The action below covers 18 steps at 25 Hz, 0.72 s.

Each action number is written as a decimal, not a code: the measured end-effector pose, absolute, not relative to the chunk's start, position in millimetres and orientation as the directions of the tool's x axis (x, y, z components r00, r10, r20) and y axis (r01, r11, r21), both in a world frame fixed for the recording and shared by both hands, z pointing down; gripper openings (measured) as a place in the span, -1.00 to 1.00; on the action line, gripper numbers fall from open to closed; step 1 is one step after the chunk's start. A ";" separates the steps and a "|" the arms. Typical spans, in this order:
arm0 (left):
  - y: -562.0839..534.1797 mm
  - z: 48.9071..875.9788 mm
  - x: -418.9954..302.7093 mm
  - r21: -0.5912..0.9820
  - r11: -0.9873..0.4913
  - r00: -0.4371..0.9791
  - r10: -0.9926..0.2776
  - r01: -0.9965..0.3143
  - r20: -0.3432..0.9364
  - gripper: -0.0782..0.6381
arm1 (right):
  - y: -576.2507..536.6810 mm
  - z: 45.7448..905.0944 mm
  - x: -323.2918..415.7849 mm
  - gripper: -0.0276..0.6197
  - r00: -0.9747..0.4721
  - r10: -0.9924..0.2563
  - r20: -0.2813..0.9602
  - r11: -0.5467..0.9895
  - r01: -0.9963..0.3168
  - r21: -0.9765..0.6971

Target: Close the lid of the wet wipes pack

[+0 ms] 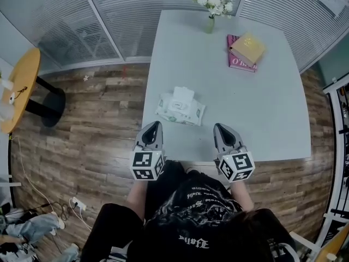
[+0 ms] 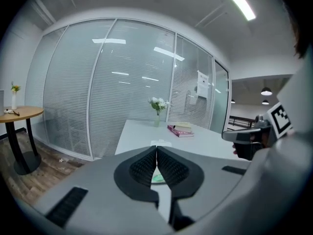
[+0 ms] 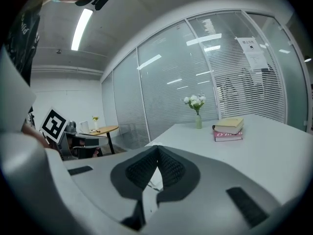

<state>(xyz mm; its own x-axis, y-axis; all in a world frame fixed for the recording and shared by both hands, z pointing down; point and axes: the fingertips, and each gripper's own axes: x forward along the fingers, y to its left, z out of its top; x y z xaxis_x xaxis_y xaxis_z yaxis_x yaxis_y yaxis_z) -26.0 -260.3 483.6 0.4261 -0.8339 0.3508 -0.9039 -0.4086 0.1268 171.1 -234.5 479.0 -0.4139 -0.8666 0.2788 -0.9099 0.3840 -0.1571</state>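
The wet wipes pack (image 1: 180, 108) lies on the grey table (image 1: 272, 108) near its front left, with its white lid (image 1: 183, 95) flipped up and open. My left gripper (image 1: 156, 124) hovers just in front of the pack, slightly to its left, jaws shut on nothing. My right gripper (image 1: 219, 126) hangs to the pack's right, also shut and empty. In the left gripper view the closed left gripper (image 2: 156, 148) hides most of the pack (image 2: 157, 178). In the right gripper view the right gripper (image 3: 157, 148) is closed, with a sliver of the pack (image 3: 152, 179) below it.
Two stacked books (image 1: 246, 51) and a vase of white flowers (image 1: 211, 5) stand at the table's far end. A round wooden side table (image 1: 20, 86) is off to the left on the wood floor. Glass walls with blinds surround the room.
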 end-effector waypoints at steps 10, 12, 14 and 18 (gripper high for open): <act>-305.9 495.9 -31.4 0.111 -0.522 0.521 -0.764 -0.846 0.380 -0.76 | -311.8 476.3 149.0 -0.92 -0.444 -0.831 0.335 0.416 -0.896 -0.155; -313.0 499.7 -31.9 0.112 -0.541 0.539 -0.750 -0.833 0.385 -0.76 | -325.4 477.9 144.3 -0.92 -0.448 -0.822 0.353 0.424 -0.894 -0.147; -320.8 504.7 -32.5 0.120 -0.550 0.548 -0.739 -0.827 0.391 -0.76 | -338.7 481.9 140.6 -0.92 -0.453 -0.811 0.371 0.430 -0.891 -0.148; -331.5 517.7 -31.8 0.146 -0.544 0.549 -0.721 -0.826 0.423 -0.76 | -358.9 496.2 134.4 -0.92 -0.477 -0.771 0.422 0.446 -0.878 -0.176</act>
